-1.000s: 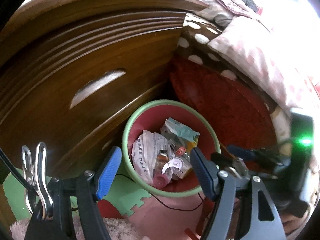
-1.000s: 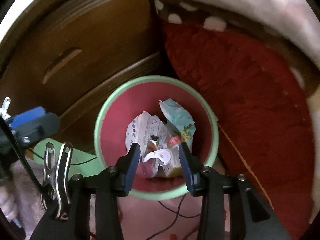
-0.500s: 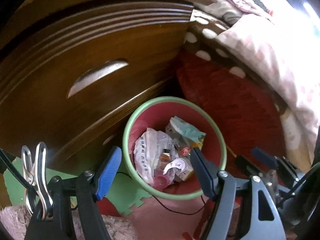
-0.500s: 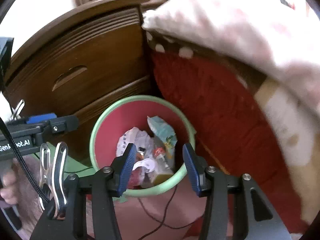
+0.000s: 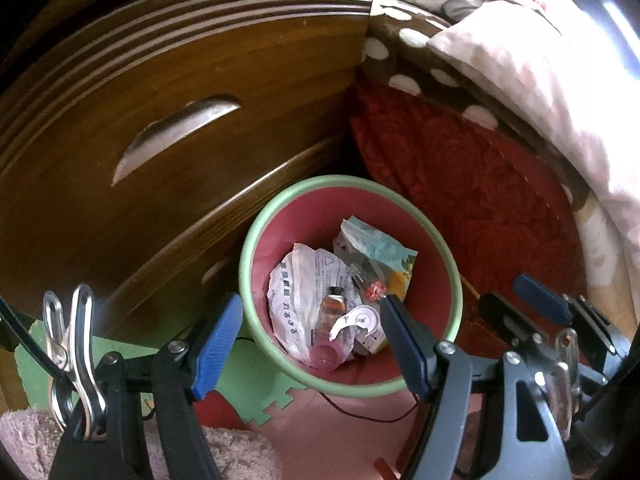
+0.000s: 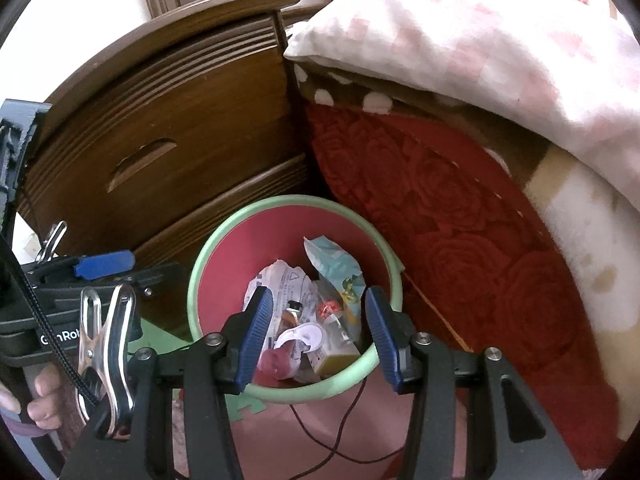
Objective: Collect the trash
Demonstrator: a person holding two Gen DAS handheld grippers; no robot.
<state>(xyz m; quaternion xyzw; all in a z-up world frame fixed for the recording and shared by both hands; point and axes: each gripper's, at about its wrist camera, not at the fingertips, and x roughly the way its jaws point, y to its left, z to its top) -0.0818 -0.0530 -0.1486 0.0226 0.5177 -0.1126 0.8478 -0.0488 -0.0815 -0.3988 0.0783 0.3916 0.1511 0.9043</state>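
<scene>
A round bin with a green rim (image 5: 249,268) and red inside stands on the floor against a wooden cabinet. In it lie a crumpled white wrapper (image 5: 304,280), a teal packet (image 5: 376,244), a small bottle (image 5: 334,306) and a pink cap (image 5: 326,356). My left gripper (image 5: 310,340) hangs open over the bin's near rim, with nothing between its blue pads. My right gripper (image 6: 320,336) is also open and bare above the bin (image 6: 280,200), and the trash (image 6: 296,280) shows between its pads. The right gripper (image 5: 540,308) also appears at the right of the left wrist view.
A dark wooden drawer cabinet (image 5: 160,120) rises behind the bin. A red rose-patterned bed cover (image 5: 460,184) and a pink pillow (image 6: 480,40) close in on the right. A thin black cable (image 5: 360,412), a green foam mat (image 5: 256,384) and a fluffy rug (image 5: 224,452) lie in front. A hand (image 6: 40,396) holds the left gripper.
The right gripper drew back and tilted up, so the bin looks smaller and the pillow came into view; its jaws widened a little. The left gripper sank slightly toward the bin.
</scene>
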